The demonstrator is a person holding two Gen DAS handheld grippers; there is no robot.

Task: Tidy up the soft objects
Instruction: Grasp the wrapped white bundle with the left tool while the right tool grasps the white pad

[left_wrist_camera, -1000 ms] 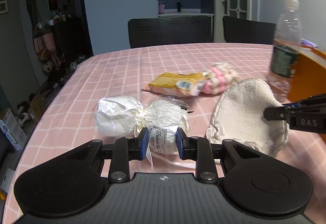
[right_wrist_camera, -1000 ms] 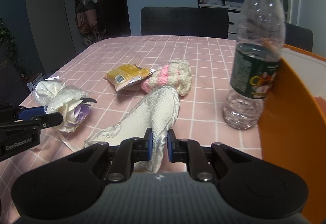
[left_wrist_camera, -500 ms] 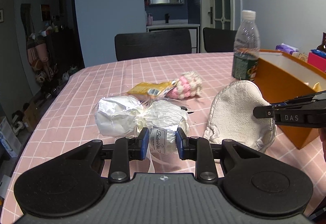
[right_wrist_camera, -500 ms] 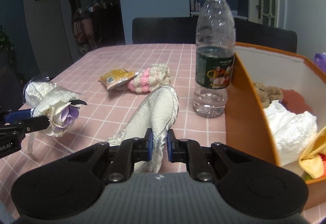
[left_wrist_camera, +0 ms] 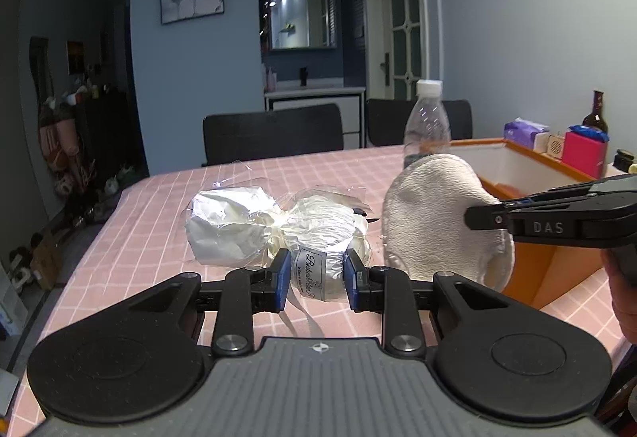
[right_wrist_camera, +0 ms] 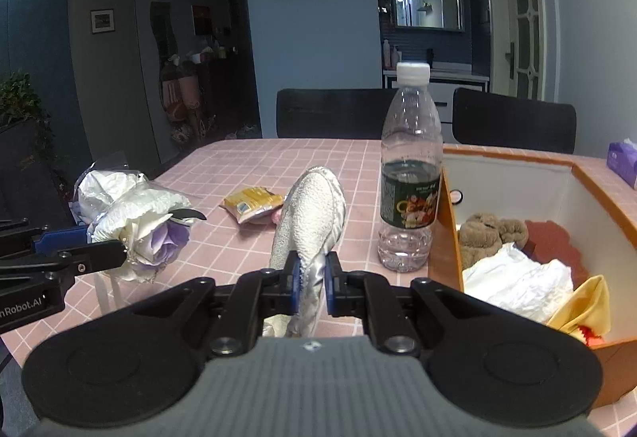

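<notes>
Jaws still clamped, wrapped flower [left_wrist_camera: 318,238] & mitt [right_wrist_camera: 314,214] lifted (both higher)

Table [right_wrist_camera: 254,162]: pink cloth with white grid. Mitt [right_wrist_camera: 314,206]: cream-white terry. Wrapped flower [right_wrist_camera: 159,238]: white and lilac in clear film. Box [right_wrist_camera: 448,238]: orange outside, white inside. Bottle [right_wrist_camera: 412,158]: clear, dark green label, white cap. Packet [right_wrist_camera: 253,202]: yellow.

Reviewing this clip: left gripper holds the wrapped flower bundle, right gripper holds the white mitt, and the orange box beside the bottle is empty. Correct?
Not quite. The orange box is not empty: the right wrist view shows a brown plush toy, white cloth and yellow fabric inside. The rest stands.
</notes>
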